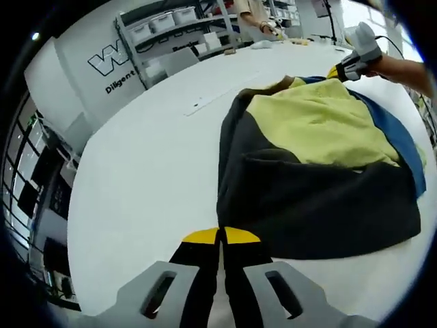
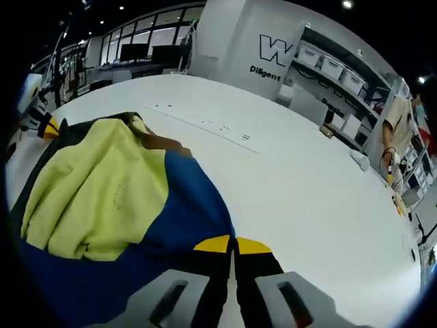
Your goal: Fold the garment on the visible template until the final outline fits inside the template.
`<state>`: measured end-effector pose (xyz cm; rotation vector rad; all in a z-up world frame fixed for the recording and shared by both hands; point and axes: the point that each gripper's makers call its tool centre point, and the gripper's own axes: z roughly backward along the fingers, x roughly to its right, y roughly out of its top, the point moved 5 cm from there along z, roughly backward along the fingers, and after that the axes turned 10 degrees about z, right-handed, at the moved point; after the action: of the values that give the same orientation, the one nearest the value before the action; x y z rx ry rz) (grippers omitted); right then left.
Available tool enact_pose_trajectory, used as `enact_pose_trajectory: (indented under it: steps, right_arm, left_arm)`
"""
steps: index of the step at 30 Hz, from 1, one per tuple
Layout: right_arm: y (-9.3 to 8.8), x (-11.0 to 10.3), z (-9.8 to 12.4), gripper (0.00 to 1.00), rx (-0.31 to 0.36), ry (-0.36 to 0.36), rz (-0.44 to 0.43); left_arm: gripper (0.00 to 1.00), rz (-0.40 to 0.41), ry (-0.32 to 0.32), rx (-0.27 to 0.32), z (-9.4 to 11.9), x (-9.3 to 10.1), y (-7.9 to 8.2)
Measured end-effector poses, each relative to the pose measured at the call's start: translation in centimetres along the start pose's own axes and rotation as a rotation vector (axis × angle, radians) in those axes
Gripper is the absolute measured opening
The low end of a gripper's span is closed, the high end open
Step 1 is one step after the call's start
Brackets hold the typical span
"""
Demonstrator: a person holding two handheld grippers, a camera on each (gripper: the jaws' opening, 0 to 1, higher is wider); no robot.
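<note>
We work from the garment (image 1: 321, 178), which lies bunched on the white table (image 1: 150, 178) as a heap of charcoal, yellow and blue panels, and we take every position from it. In the left gripper view, the left gripper (image 1: 220, 239) sits at the charcoal hem, its yellow-tipped jaws pressed together; whether a pinch of fabric is caught between them we cannot tell. In the right gripper view, the right gripper (image 2: 234, 244) sits at the blue edge of the garment (image 2: 123, 205), jaws likewise closed tip to tip, and again we cannot say if cloth is held. Beyond the garment, faint printed marks (image 2: 205, 126) run across the table (image 2: 307, 184); we cannot tell whether they belong to the template. We judge the fold is only partly made, since the layers lie rumpled rather than flat. To do this step well, we should take firm hold of two edge points, lift just enough to free the cloth, keep it taut between the grippers, and lay it down squarely so no panel spills outward.
</note>
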<state>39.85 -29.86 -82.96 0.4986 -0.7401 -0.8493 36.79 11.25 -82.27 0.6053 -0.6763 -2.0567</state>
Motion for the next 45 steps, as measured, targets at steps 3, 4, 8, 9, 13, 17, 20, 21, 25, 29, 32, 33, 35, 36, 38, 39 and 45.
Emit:
enact_pose_trajectory:
  steps: [3,4,8,9,13,17,20,21,25,29,32,33,35,36,38,39,45]
  right_arm:
    - [-0.1,0.3,-0.1,0.00,-0.005,-0.016,0.028]
    - [-0.2,0.5,-0.2,0.00,-0.011,-0.021,0.035]
    - [-0.4,0.9,-0.5,0.00,-0.016,-0.035,0.052]
    - [-0.4,1.0,-0.5,0.00,-0.018,-0.041,0.057]
    - [-0.2,1.2,-1.1,0.00,-0.018,-0.060,0.108]
    - [0.1,1.5,-1.2,0.00,-0.015,-0.074,0.093]
    - [0.1,1.7,-1.1,0.05,-0.011,-0.079,0.072]
    - [0.0,1.8,-1.0,0.06,-0.011,-0.079,0.071]
    - [-0.1,2.0,-0.5,0.08,-0.003,-0.076,0.050]
    - [0.4,2.3,0.6,0.07,0.021,-0.086,0.034]
    - [0.7,2.5,1.3,0.07,0.042,-0.086,0.016]
    - [0.7,2.5,1.4,0.07,0.042,-0.086,0.014]
    - [0.7,2.4,1.9,0.07,0.048,-0.087,0.006]
    - [0.7,2.2,2.3,0.07,0.054,-0.085,0.000]
    - [0.9,1.8,3.0,0.06,0.063,-0.081,-0.005]
    - [1.0,1.5,3.4,0.06,0.075,-0.078,-0.004]
    - [1.7,-1.0,5.7,0.06,0.111,-0.049,-0.001]
  left_arm:
    - [0.00,-0.061,0.037,-0.013,-0.2,-1.0,0.2]
    - [0.00,-0.076,0.039,-0.015,-0.3,-1.1,0.2]
    - [0.00,-0.061,0.045,-0.015,-0.5,-1.4,0.4]
    - [0.00,-0.063,0.048,-0.014,-0.6,-1.4,0.4]
    - [0.00,-0.075,0.064,-0.012,-0.8,-1.7,0.5]
    - [0.00,-0.070,0.081,-0.009,-1.1,-1.9,0.7]
    - [0.00,-0.082,0.086,-0.010,-1.1,-1.8,0.8]
    - [0.00,-0.082,0.085,-0.009,-1.1,-1.7,0.8]
    - [0.00,-0.071,0.080,-0.003,-1.0,-1.6,0.7]
    - [0.00,-0.066,0.074,0.004,-0.8,-1.3,0.7]
    - [0.02,-0.044,0.068,0.020,-0.3,-1.1,0.8]
    - [0.04,-0.040,0.068,0.028,-0.2,-1.0,0.8]
    - [0.07,-0.025,0.075,0.039,0.1,-1.1,0.9]
    - [0.09,0.009,0.078,0.043,0.4,-1.2,0.9]
    - [0.10,0.058,0.076,0.080,1.1,-1.2,1.2]
    - [0.10,0.068,0.079,0.081,1.4,-1.1,1.1]
    - [0.10,0.083,0.030,0.142,3.4,1.6,1.8]
